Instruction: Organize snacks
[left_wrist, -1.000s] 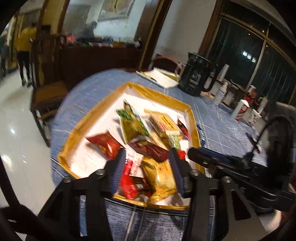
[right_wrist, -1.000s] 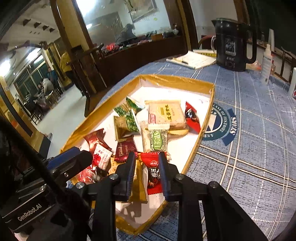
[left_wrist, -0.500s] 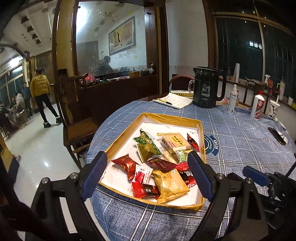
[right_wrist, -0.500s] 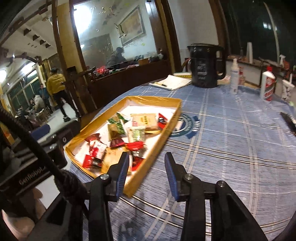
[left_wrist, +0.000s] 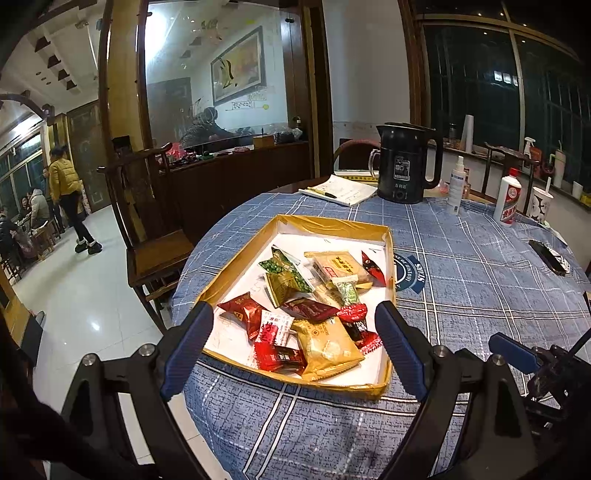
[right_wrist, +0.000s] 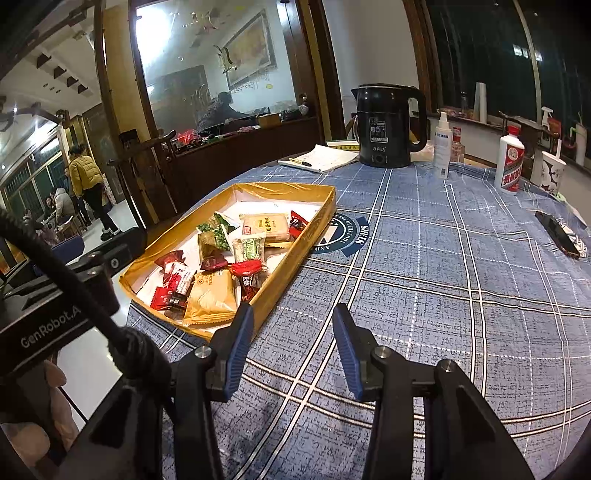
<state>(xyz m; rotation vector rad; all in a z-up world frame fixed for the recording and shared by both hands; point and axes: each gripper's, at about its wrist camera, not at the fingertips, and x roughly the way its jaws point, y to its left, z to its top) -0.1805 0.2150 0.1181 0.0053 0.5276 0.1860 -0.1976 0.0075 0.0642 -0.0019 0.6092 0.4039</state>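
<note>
A gold-rimmed shallow box lies on the blue checked tablecloth and holds several wrapped snacks: a gold packet, red packets, green packets. It also shows in the right wrist view. My left gripper is open wide and empty, held above the box's near end. My right gripper is open and empty over bare cloth, just right of the box's near corner.
A black kettle, an open notebook with pen, a spray bottle, a white liquor bottle and a paper cup stand at the table's far side. A dark phone lies at right. A wooden chair stands left.
Both grippers have pulled back and up from the box. The left opened wide. The right opened, let go of the red snack and moved right, off the box.
</note>
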